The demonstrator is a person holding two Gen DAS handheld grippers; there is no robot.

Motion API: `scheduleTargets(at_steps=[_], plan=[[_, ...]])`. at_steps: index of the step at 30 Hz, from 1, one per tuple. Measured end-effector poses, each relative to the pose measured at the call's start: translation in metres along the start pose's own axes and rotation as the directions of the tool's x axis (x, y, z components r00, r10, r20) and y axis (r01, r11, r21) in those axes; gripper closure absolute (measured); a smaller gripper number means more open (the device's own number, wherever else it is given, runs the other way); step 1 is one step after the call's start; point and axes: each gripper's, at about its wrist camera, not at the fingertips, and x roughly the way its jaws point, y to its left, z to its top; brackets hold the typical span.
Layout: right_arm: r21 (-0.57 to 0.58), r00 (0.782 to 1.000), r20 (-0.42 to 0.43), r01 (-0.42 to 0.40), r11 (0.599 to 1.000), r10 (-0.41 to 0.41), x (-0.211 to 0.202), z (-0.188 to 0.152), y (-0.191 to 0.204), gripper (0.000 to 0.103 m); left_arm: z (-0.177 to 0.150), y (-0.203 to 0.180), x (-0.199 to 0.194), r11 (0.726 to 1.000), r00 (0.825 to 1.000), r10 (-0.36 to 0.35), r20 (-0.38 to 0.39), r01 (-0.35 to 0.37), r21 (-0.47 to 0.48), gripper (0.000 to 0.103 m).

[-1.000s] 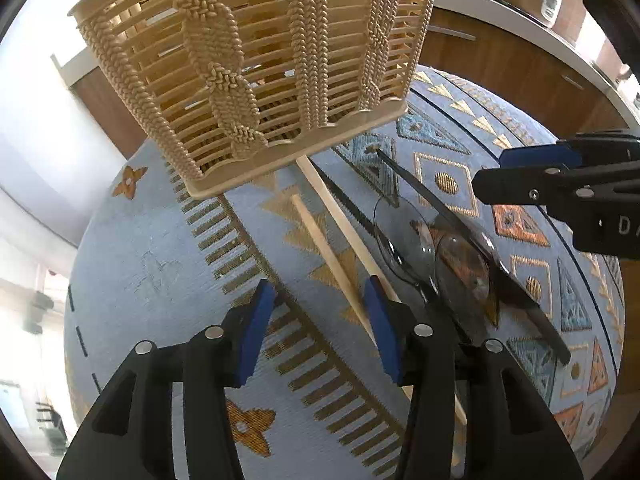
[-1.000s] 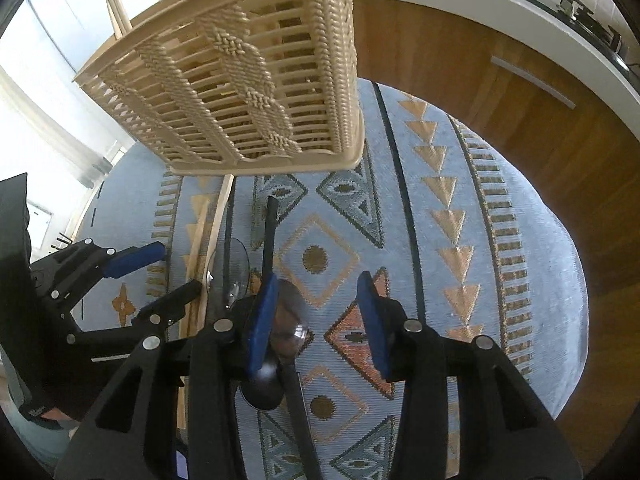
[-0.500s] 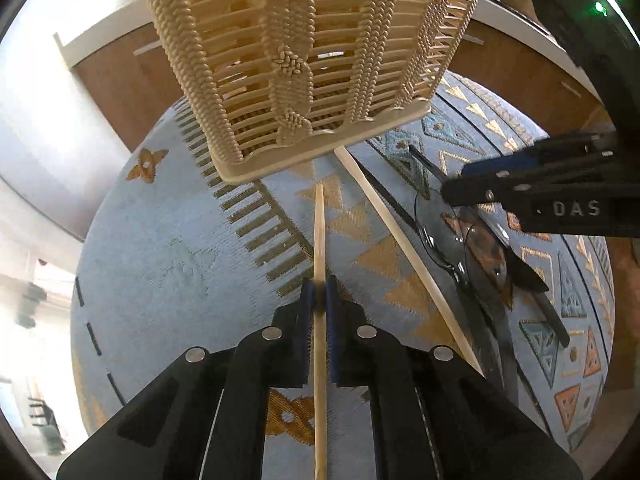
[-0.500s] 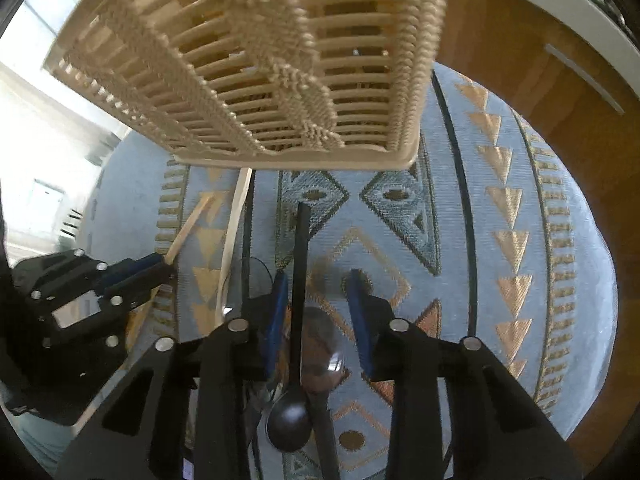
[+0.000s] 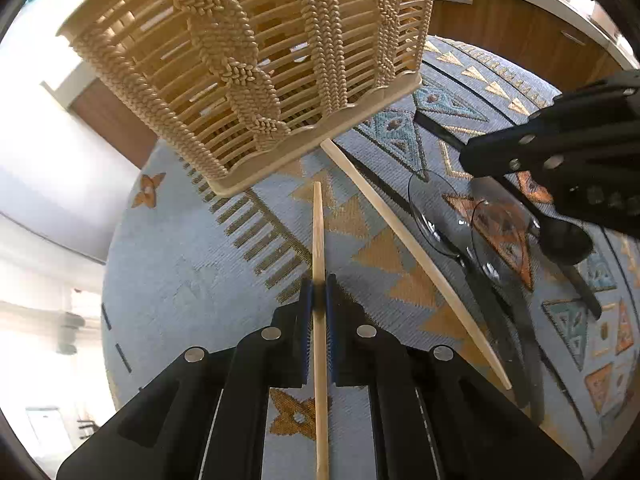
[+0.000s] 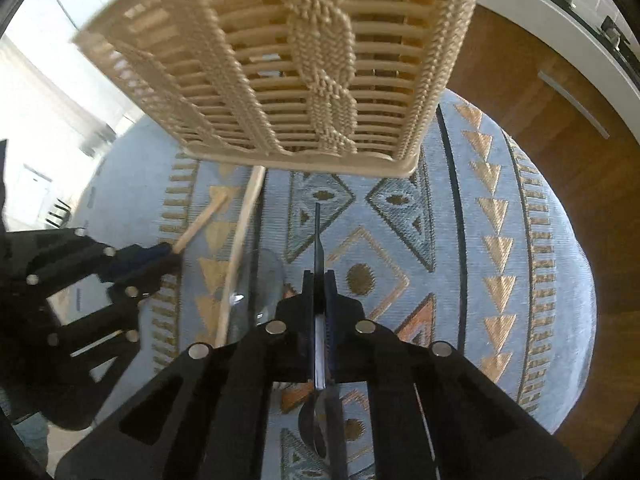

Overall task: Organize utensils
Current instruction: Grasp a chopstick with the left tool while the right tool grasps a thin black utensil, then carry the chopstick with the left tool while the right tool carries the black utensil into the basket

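Observation:
My left gripper (image 5: 319,294) is shut on a wooden chopstick (image 5: 318,240) and holds it above the patterned cloth, pointing at the woven basket (image 5: 248,64). A second chopstick (image 5: 412,256) lies on the cloth to its right. My right gripper (image 6: 319,284) is shut on a black spoon (image 6: 318,240), handle toward the basket (image 6: 304,60), bowl behind the fingers. The right gripper also shows in the left wrist view (image 5: 560,160) with the spoon's bowl (image 5: 566,240) under it. Two clear spoons (image 5: 472,216) lie on the cloth beneath it.
The round table wears a blue and orange patterned cloth (image 6: 500,240). A black utensil (image 5: 504,328) lies beside the clear spoons. A wooden floor (image 6: 560,140) and a white counter edge (image 6: 560,28) lie beyond the table. The left gripper shows at the left of the right wrist view (image 6: 160,254).
Both grippers were open a second ago. The left shut on the chopstick, then lifted it. The right shut on the black spoon and raised it toward the basket.

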Motion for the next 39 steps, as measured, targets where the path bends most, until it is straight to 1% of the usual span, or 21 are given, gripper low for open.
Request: scheduleTargets(at_steps=[2,5,6,8,9,11,12,15,17,20,21,23,25,26,29,30,32,34,36,37,39], plan=[[-0.003,0.999,0.043,-0.02,1.0,0.021,-0.011,-0.009,0.003,0.1,-0.009,-0.005,-0.001,1.0,0.999,0.027,0.039,-0.026,-0.018,0.099],[0.022,0.994,0.104,-0.032,0.999,0.03,-0.028,-0.023,0.002,0.1,-0.018,0.004,-0.008,0.995,0.991,-0.049,0.127,0.06,-0.084,0.099],[0.031,0.991,0.127,-0.046,0.998,0.042,-0.034,-0.026,0.001,0.1,-0.021,0.01,-0.013,0.991,0.986,-0.053,0.158,0.07,-0.11,0.099],[0.042,0.982,0.179,-0.074,0.996,0.065,-0.049,-0.034,0.001,0.1,-0.027,0.024,-0.027,0.979,0.969,-0.086,0.231,0.126,-0.162,0.099],[0.04,0.978,0.198,-0.081,0.996,0.072,-0.055,-0.036,0.0,0.1,-0.031,0.031,-0.037,0.97,0.955,-0.108,0.277,0.162,-0.182,0.099],[0.029,0.964,0.251,-0.098,0.995,0.088,-0.075,-0.039,0.001,0.1,-0.035,0.039,-0.056,0.965,0.941,-0.069,0.332,0.148,-0.217,0.099],[0.025,0.958,0.271,-0.106,0.994,0.095,-0.083,-0.04,0.002,0.1,-0.037,0.044,-0.07,0.962,0.926,-0.048,0.375,0.143,-0.231,0.099],[0.001,0.931,0.348,-0.116,0.993,0.108,-0.109,-0.035,0.007,0.1,-0.04,0.055,-0.11,0.953,0.87,-0.036,0.491,0.178,-0.246,0.099],[-0.026,0.909,0.403,-0.105,0.994,0.107,-0.127,-0.031,0.014,0.1,-0.037,0.061,-0.139,0.952,0.816,-0.01,0.578,0.185,-0.245,0.099],[-0.041,0.891,0.441,-0.105,0.994,0.112,-0.149,-0.022,0.019,0.1,-0.029,0.056,-0.177,0.949,0.749,0.016,0.662,0.197,-0.245,0.099],[-0.05,0.88,0.461,-0.105,0.993,0.116,-0.156,-0.018,0.021,0.1,-0.025,0.057,-0.188,0.949,0.718,0.022,0.695,0.203,-0.24,0.099],[-0.064,0.855,0.506,-0.093,0.994,0.113,-0.168,-0.009,0.024,0.1,-0.023,0.059,-0.203,0.95,0.67,0.028,0.742,0.214,-0.229,0.099],[-0.065,0.834,0.539,-0.098,0.993,0.117,-0.174,-0.001,0.026,0.1,-0.006,0.062,-0.214,0.95,0.616,0.024,0.788,0.23,-0.21,0.099],[-0.062,0.825,0.554,-0.097,0.993,0.116,-0.174,0.003,0.026,0.1,-0.002,0.061,-0.217,0.95,0.602,0.028,0.798,0.232,-0.208,0.099],[-0.034,0.764,0.642,-0.065,0.997,0.072,-0.189,0.022,0.022,0.1,0.012,0.067,-0.219,0.942,0.527,0.036,0.849,0.266,-0.206,0.099],[-0.029,0.745,0.663,-0.066,0.997,0.069,-0.192,0.026,0.02,0.1,0.014,0.072,-0.22,0.934,0.489,0.054,0.871,0.283,-0.217,0.099],[-0.023,0.715,0.693,-0.095,0.995,0.085,-0.196,0.041,0.014,0.1,0.022,0.081,-0.215,0.92,0.434,0.143,0.889,0.274,-0.281,0.099],[-0.02,0.702,0.706,-0.108,0.994,0.09,-0.195,0.053,0.008,0.1,0.029,0.086,-0.211,0.91,0.41,0.155,0.899,0.294,-0.291,0.099],[-0.017,0.671,0.738,-0.089,0.996,0.072,-0.192,0.062,0.003,0.1,0.038,0.09,-0.201,0.902,0.392,0.176,0.903,0.303,-0.307,0.099],[-0.011,0.654,0.754,-0.075,0.997,0.058,-0.19,0.065,0.001,0.1,0.043,0.09,-0.195,0.903,0.387,0.174,0.906,0.304,-0.304,0.099],[-0.004,0.625,0.78,-0.042,0.999,0.03,-0.183,0.07,-0.002,0.1,0.05,0.088,-0.187,0.906,0.389,0.164,0.907,0.305,-0.294,0.099]])
